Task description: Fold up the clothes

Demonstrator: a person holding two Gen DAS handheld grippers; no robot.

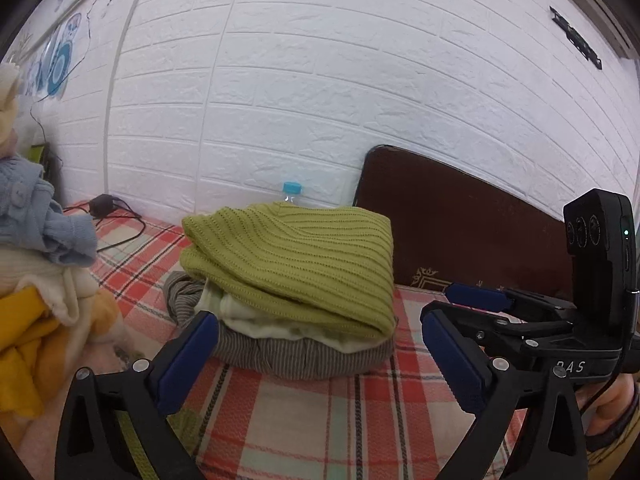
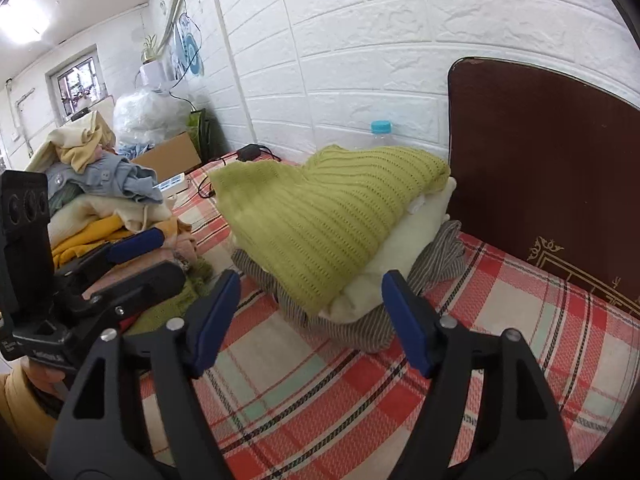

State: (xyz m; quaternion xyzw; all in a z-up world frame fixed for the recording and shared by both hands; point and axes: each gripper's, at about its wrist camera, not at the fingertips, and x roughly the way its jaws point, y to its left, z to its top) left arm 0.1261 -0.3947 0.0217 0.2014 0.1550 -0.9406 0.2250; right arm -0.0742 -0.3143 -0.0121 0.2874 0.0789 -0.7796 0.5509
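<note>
Left wrist view shows the left hand-held gripper (image 1: 316, 340) spread wide and empty, low over the plaid bed sheet (image 1: 304, 420), with the right hand-held gripper (image 1: 472, 304) just beside it, also parted and carrying nothing. Straight ahead, near both, sits a small stack of folded clothes: a green knit sweater (image 1: 296, 260) on top, a cream garment (image 1: 256, 320) under it, and a striped piece (image 1: 296, 360) at the bottom, close to the dark headboard (image 1: 460, 220). A blue-capped bottle (image 1: 292, 190) stands behind the stack by the white brick wall (image 1: 320, 80). To the left lies an unfolded heap of clothes (image 1: 36, 288).

The green sweater looks finished, so the next step is probably fetching another garment from the heap. Doing that well means pinching a single layer at a shoulder or hem, lifting clear, and spreading it flat on bare sheet without nudging the stack.
</note>
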